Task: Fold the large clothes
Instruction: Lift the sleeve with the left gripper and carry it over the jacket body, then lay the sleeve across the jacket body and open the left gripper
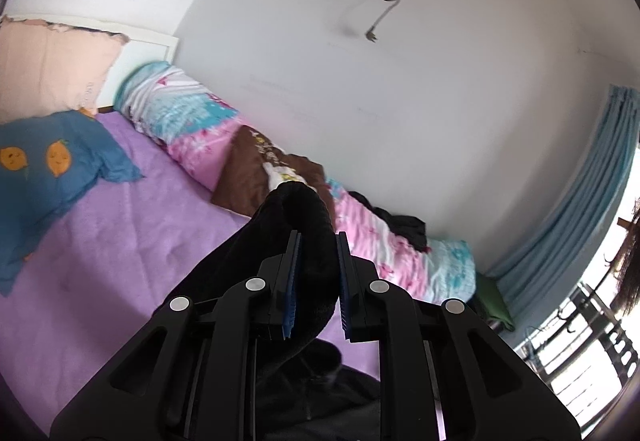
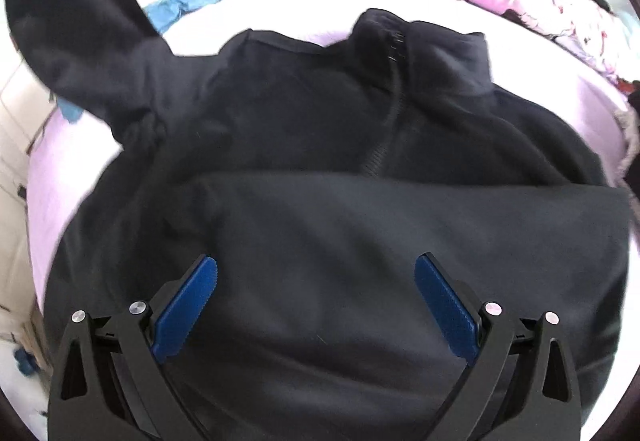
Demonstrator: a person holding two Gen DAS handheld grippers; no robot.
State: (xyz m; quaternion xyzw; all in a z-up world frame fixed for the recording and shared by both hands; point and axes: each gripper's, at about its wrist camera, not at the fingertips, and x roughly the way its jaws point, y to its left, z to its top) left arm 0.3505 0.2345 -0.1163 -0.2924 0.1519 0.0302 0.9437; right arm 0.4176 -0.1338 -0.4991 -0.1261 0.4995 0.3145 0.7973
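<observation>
Left-wrist view: the left gripper [image 1: 318, 253] has its jaws pinched on a thick roll of black fabric, judged to be a sleeve [image 1: 298, 217] of the jacket [image 2: 320, 169], which it holds lifted above the purple sheet [image 1: 120, 225] of the bed, with the cloth trailing down past the fingers toward the near edge. Right-wrist view: the right gripper [image 2: 316, 281] hangs with its jaws spread wide and nothing between them, pointing steeply down over the lower part of the jacket. The step in hand appears to be the folding-in of a sleeve: in the right-wrist view one sleeve rises off the bed toward the upper left corner of the view, while a broad band of cloth already lies folded across the body near the near edge. The next move would call for carrying the held sleeve across the chest and laying it flat before release, with the free gripper placed to steady or smooth the body. The jacket is a dark, soft, fleece-like garment with a stand-up collar [image 2: 400, 29] and a front zip [image 2: 390, 101], lying front-up in the middle of the bed, collar toward the far edge, where a rolled quilt [image 1: 224, 133] runs along the wall. A blue pillow [image 1: 52, 169] lies toward the head of the bed.
</observation>
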